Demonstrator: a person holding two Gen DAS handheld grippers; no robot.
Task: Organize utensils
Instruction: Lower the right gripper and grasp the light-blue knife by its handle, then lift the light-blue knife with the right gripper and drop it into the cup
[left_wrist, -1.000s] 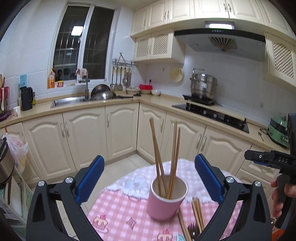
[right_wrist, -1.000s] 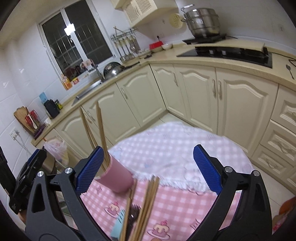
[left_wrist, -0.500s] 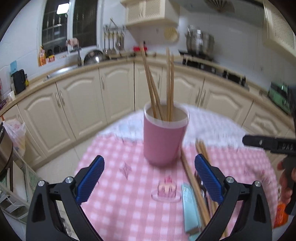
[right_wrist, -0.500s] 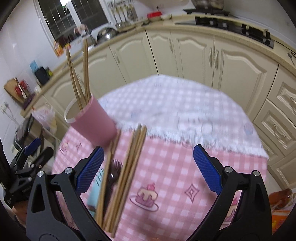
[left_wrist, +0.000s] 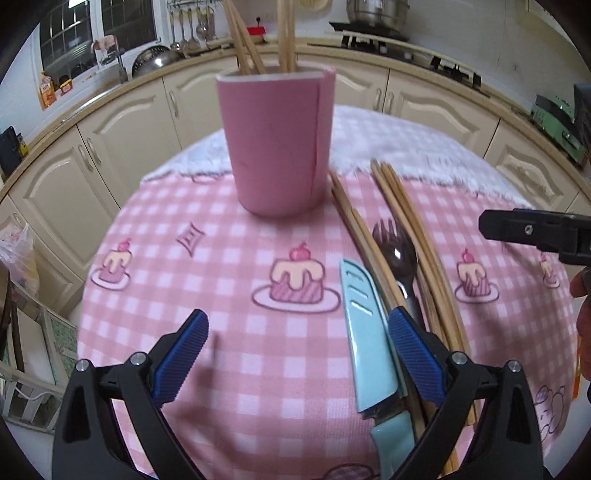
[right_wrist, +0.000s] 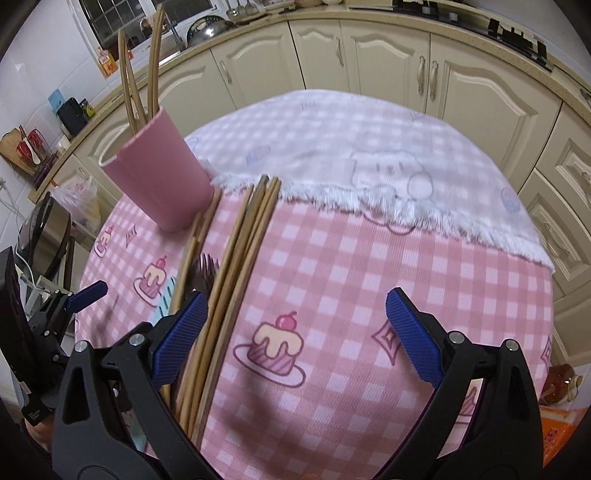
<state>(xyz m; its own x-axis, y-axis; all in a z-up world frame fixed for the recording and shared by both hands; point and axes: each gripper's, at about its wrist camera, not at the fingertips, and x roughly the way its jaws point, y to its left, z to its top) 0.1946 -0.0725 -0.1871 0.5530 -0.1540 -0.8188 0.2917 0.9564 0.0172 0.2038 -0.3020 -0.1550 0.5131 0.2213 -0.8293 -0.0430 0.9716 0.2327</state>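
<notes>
A pink cup (left_wrist: 277, 144) (right_wrist: 159, 181) stands on the round table with several chopsticks upright in it. To its right lie loose wooden chopsticks (left_wrist: 413, 229) (right_wrist: 240, 258), a dark fork (left_wrist: 395, 254) (right_wrist: 205, 275) and a light blue knife (left_wrist: 369, 343). My left gripper (left_wrist: 295, 354) is open, low over the cloth, its right finger just above the knife and chopsticks. My right gripper (right_wrist: 295, 332) is open too, its left finger over the loose chopsticks. Neither holds anything. The other gripper shows at the side of each view.
The table wears a pink checked cloth (left_wrist: 221, 295) with cake prints and a white fringed cloth (right_wrist: 369, 147) at the far side. Cream kitchen cabinets (right_wrist: 369, 55) curve behind. A plastic bag (left_wrist: 14, 251) hangs at the left.
Both grippers have tilted down and come closer to the table. The cup and the loose utensils now fill the views; nothing on the table has moved.
</notes>
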